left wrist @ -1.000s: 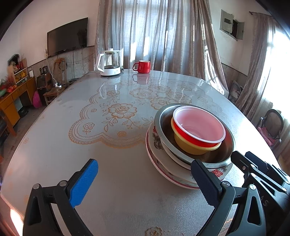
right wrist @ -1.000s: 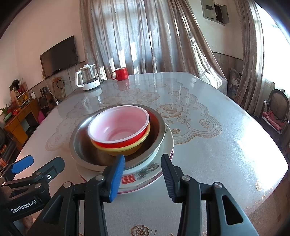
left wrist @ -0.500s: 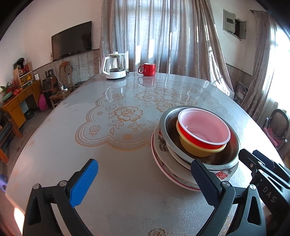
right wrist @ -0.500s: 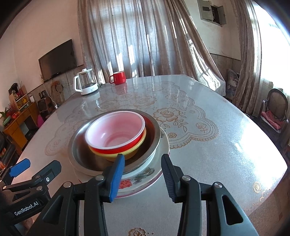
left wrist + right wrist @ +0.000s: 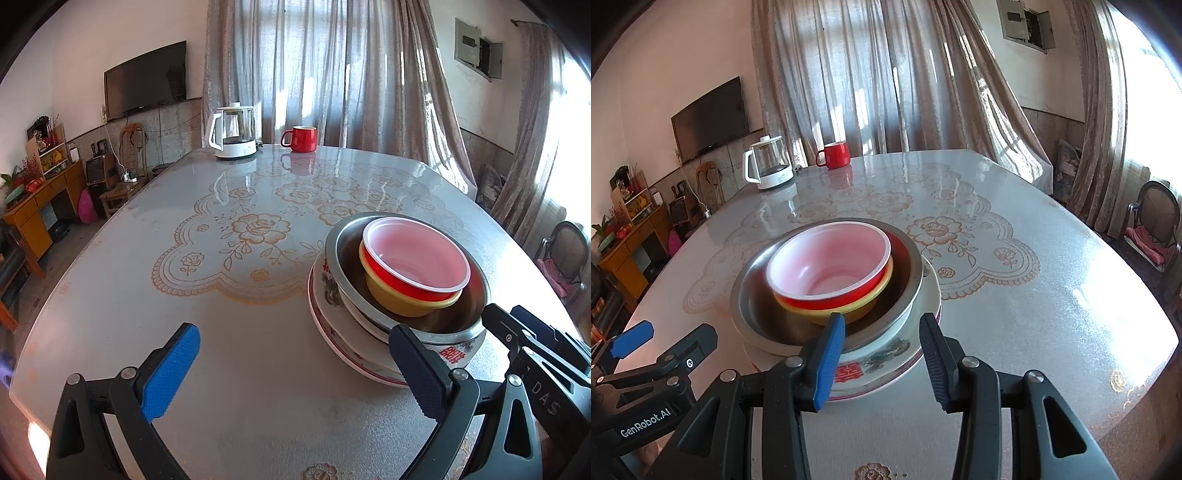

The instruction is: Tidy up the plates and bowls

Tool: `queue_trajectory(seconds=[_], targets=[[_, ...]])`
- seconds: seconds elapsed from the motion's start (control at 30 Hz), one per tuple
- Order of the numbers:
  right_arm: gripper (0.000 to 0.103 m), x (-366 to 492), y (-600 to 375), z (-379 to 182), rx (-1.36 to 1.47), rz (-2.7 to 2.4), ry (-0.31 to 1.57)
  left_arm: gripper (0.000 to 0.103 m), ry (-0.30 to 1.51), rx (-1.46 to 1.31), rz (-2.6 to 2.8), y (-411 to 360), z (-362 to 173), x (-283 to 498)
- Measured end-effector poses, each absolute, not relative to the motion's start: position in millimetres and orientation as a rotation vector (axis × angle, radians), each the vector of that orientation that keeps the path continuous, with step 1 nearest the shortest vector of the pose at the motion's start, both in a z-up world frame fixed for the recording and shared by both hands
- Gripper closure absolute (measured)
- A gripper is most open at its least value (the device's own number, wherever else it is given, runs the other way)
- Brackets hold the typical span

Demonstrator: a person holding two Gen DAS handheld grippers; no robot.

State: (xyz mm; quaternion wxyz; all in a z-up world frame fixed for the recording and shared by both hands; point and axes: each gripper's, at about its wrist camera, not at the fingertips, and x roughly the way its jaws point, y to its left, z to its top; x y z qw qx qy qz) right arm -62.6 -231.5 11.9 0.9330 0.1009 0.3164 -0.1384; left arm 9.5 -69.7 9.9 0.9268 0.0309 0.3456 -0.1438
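Observation:
One stack of dishes stands on the table (image 5: 240, 332). From the bottom up it is a pink-rimmed plate (image 5: 882, 387), a white floral bowl (image 5: 875, 360), a steel bowl (image 5: 761, 314), a yellow bowl (image 5: 875, 295) and a red bowl (image 5: 827, 266) with a pale inside. My right gripper (image 5: 882, 325) hovers just in front of the stack's near side, open, its pads touching nothing. My left gripper (image 5: 291, 332) is open wide to the left of the stack (image 5: 406, 280), with only tabletop between its fingers. The two grippers sit side by side.
At the far end of the table stand a white-based glass kettle (image 5: 232, 133) and a red mug (image 5: 301, 138). A chair (image 5: 1152, 221) stands off the right side. Past the left edge are a wooden cabinet (image 5: 37, 206) and floor clutter.

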Motion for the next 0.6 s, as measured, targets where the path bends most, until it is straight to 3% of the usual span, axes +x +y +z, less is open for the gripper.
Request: queue_trajectory(seconds=[0.6], targets=[[0.061, -61.3, -230.5, 9.6, 0.204, -0.276, 0.655, 0.0, 0.712, 0.063, -0.302, -70.4, 8.5, 7.0]])
